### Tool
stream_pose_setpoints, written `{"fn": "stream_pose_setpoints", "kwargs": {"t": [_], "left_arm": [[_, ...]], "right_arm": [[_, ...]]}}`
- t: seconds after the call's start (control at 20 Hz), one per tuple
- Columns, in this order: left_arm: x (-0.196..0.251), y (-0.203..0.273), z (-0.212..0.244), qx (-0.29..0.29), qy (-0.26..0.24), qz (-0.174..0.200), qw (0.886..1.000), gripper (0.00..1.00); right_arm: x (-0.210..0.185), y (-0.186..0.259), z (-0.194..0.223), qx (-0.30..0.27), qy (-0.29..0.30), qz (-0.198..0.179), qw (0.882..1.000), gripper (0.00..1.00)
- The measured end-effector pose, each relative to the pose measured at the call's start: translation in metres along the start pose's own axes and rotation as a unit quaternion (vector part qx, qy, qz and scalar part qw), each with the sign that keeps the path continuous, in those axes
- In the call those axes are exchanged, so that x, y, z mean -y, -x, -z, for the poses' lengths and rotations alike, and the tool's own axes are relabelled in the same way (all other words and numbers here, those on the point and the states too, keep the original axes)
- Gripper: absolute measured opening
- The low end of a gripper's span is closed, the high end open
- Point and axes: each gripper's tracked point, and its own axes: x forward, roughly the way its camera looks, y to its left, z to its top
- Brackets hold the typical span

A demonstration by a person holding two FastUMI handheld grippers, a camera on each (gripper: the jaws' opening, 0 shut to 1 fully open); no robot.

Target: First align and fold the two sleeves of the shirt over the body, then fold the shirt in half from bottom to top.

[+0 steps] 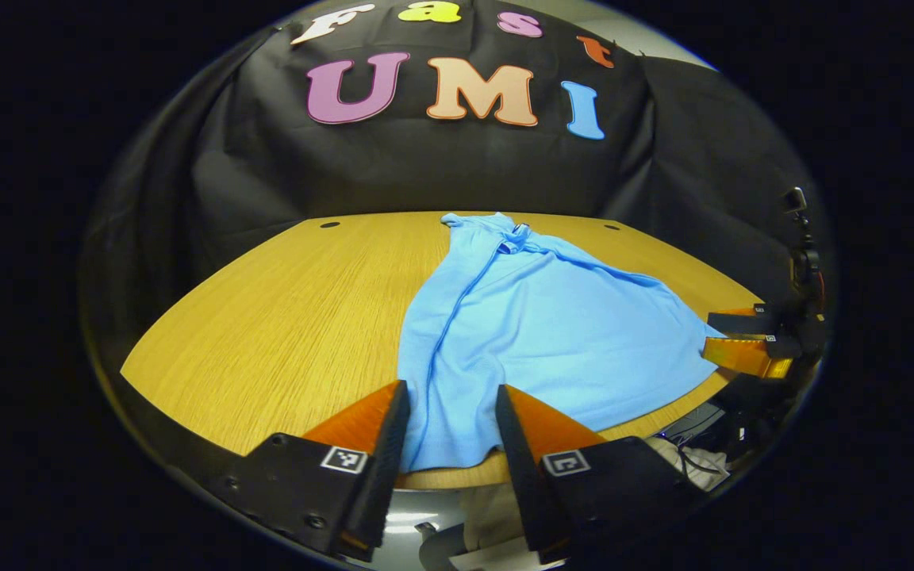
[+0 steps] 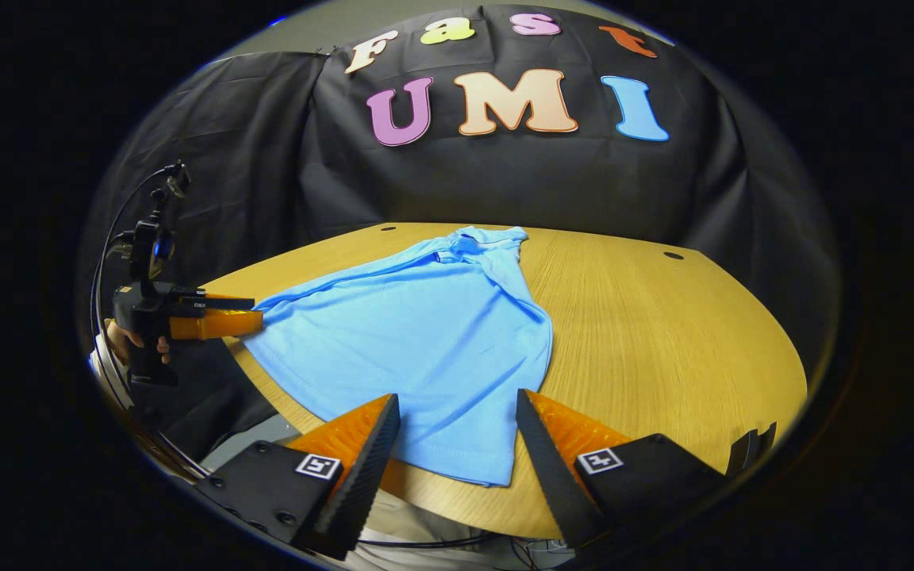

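Wooden tabletop (image 1: 282, 301) is carrying the blue shirt (image 1: 536, 333), sleeves folded in, hem at the near edge. I am holding my left claw (image 1: 451, 412) and right claw (image 2: 457, 420) released over that hem.

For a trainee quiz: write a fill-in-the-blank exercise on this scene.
1. The shirt is coloured ____.
2. It lies on a ____ table.
3. The jaws of the left hand-held gripper stand ____.
4. The collar points toward the booth's ____.

Missing words: blue; wooden; open; wall.
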Motion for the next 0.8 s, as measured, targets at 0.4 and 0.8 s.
{"fn": "stream_pose_setpoints", "kwargs": {"t": [0.4, 0.8], "left_arm": [[0.009, -0.004, -0.003, 0.007, 0.000, 0.027, 1.000, 0.11], [0.012, -0.007, -0.007, 0.020, 0.014, 0.039, 0.999, 0.05]], "right_arm": [[-0.015, -0.006, -0.002, 0.011, -0.006, -0.028, 1.000, 0.26], [-0.018, -0.012, -0.005, 0.004, -0.027, -0.035, 0.999, 0.05]]}}
